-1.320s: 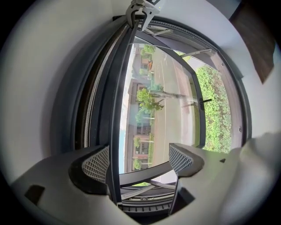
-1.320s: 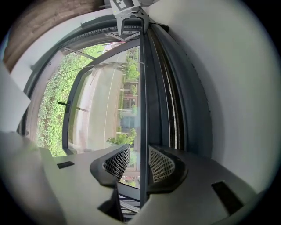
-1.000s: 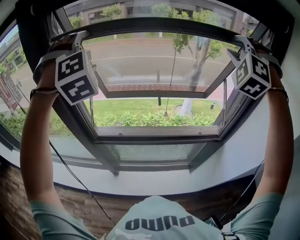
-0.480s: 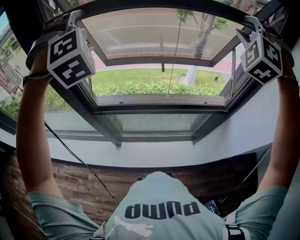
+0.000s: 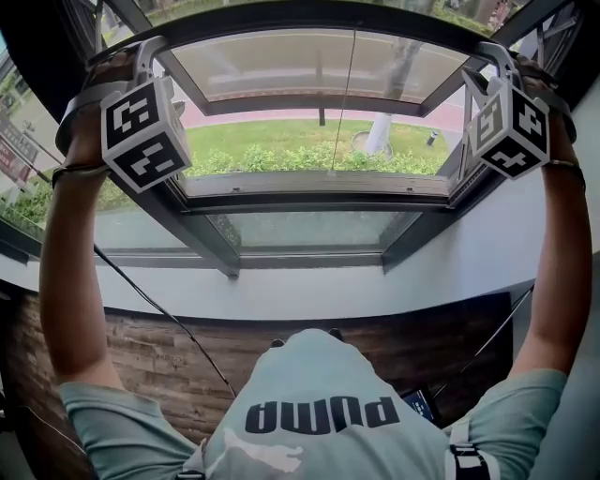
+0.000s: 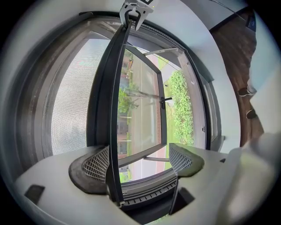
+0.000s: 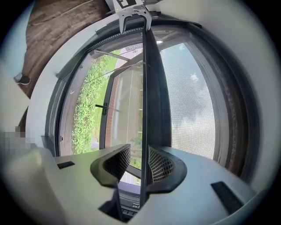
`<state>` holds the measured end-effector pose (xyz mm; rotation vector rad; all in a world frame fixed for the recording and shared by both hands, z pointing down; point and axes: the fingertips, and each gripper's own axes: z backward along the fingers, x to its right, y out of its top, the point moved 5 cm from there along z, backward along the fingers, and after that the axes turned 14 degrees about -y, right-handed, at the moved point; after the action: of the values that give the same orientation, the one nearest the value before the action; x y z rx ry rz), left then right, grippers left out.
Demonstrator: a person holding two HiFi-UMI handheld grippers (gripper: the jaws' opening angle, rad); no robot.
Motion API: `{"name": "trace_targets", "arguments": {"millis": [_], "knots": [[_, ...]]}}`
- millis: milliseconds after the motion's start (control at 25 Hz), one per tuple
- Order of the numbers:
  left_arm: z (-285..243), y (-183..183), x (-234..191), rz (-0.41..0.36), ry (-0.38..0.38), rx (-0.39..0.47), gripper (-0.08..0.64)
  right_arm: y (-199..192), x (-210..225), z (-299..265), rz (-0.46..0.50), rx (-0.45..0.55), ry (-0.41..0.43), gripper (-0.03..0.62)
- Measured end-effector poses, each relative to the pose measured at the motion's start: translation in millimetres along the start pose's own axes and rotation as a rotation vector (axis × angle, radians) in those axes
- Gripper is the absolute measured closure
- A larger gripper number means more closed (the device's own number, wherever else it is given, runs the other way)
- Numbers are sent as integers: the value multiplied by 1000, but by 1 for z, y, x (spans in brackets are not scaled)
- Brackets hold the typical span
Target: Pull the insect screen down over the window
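Observation:
The insect screen's dark bottom bar runs across the top of the window, with its grey mesh behind it. My left gripper is raised to the bar's left end. In the left gripper view it stands open, and the bar lies against one finger only. My right gripper is at the bar's right end. In the right gripper view it is shut on the bar.
Below the bar an outward-opening window sash stands ajar, with a handle on it. The dark window frame and a white sill lie beneath, then a wood-look wall. A thin cord hangs in the opening.
The head view has tipped downward, so the sill and my body sit higher in frame. Both grippers stay at the bar's ends, and the bar covers slightly more of the outside view.

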<state>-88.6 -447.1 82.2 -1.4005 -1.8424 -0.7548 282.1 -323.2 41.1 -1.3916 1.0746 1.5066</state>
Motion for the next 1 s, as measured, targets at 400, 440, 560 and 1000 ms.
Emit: {"name": "trace_targets", "arguments": {"millis": [400, 440, 560, 1000], "knots": [[-27, 4, 37, -13, -82, -13, 146, 0, -44, -2, 35, -3, 101, 463], [-32, 4, 45, -17, -97, -15, 146, 1, -54, -2, 47, -3, 116, 463], [-47, 4, 65, -20, -121, -10, 146, 4, -78, -4, 62, -2, 145, 463], [-81, 7, 111, -29, -152, -10, 146, 5, -136, -1, 67, 0, 201, 463]]}}
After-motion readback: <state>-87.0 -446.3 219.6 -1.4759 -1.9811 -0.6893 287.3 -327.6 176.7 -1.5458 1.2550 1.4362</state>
